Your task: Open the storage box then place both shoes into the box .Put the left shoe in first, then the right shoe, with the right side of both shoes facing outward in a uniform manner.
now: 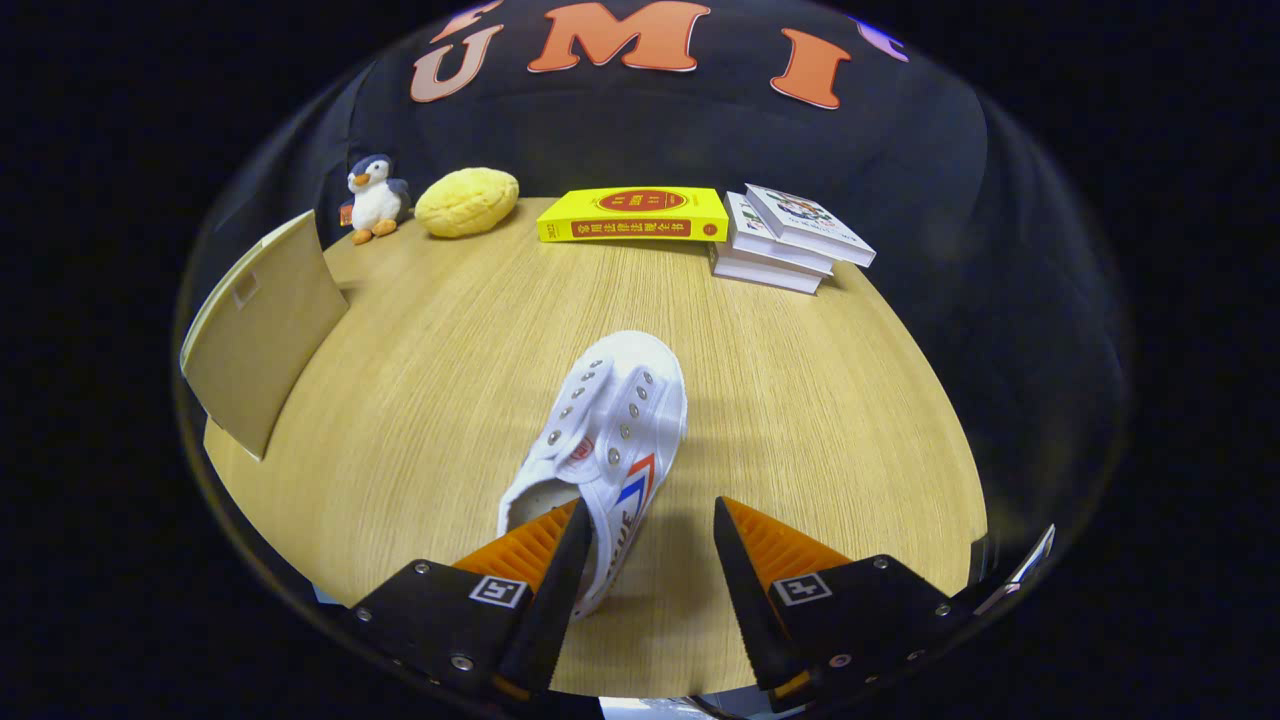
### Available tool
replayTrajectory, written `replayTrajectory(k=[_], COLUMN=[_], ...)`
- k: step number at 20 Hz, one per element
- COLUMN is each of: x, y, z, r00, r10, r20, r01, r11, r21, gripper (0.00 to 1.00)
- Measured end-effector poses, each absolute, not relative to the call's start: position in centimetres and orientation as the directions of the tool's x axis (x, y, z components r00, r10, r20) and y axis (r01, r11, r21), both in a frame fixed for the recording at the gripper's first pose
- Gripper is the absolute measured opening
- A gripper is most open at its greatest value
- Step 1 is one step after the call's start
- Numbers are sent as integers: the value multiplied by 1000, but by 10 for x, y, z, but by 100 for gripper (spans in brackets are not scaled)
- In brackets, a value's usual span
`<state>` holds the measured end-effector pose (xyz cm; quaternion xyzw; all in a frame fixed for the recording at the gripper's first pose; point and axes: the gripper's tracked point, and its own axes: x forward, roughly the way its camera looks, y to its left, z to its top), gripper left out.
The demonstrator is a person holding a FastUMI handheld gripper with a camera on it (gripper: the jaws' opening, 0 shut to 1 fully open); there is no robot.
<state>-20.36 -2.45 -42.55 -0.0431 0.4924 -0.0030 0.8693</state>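
A white canvas shoe [610,420] with metal eyelets and a red and blue chevron on its side lies on the wooden table [800,400], toe pointing away from me. My gripper [650,510] is open over its heel end. One finger [545,560] sits at the shoe's opening, and the other finger [770,560] stands off to the shoe's right, apart from it, so the striped side wall lies between them. Off to the left of the shoe a beige box panel [265,330] stands tilted; the rest of the box is hidden.
Along the back of the table sit a penguin plush [373,200], a yellow cushion-like toy [467,202], a yellow book [633,215] and a stack of white books [790,240]. Bare wood lies around the shoe.
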Motion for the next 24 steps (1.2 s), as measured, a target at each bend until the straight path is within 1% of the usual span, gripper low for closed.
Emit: replayTrajectory(k=[3,4,6,7,10,11,12,13,14,16,18,24], x=[-195,-190,-187,-181,-176,-175,-174,-172,-171,-170,-168,-140], y=[-23,-22,-18,-18,-19,-25,-32,-35,-32,-32,-35,-6], z=[-435,-439,-446,-445,-450,-452,-454,-452,-450,-444,-429,-366], r00=[533,544,530,540,528,527,523,518,514,501,507,573], r10=[-56,-61,-58,-60,-65,-89,-115,-119,-106,-92,-98,-58], r20=[-844,-837,-846,-840,-847,-845,-845,-847,-851,-860,-857,-818], r01=[7,25,71,110,177,190,210,237,258,287,299,310], r11=[998,998,997,994,984,982,978,971,965,956,952,939], r21=[-62,-56,-23,0,35,14,-3,8,36,66,68,151], gripper=[69,64,52,42,30,22,17,6,3,1,1,1])
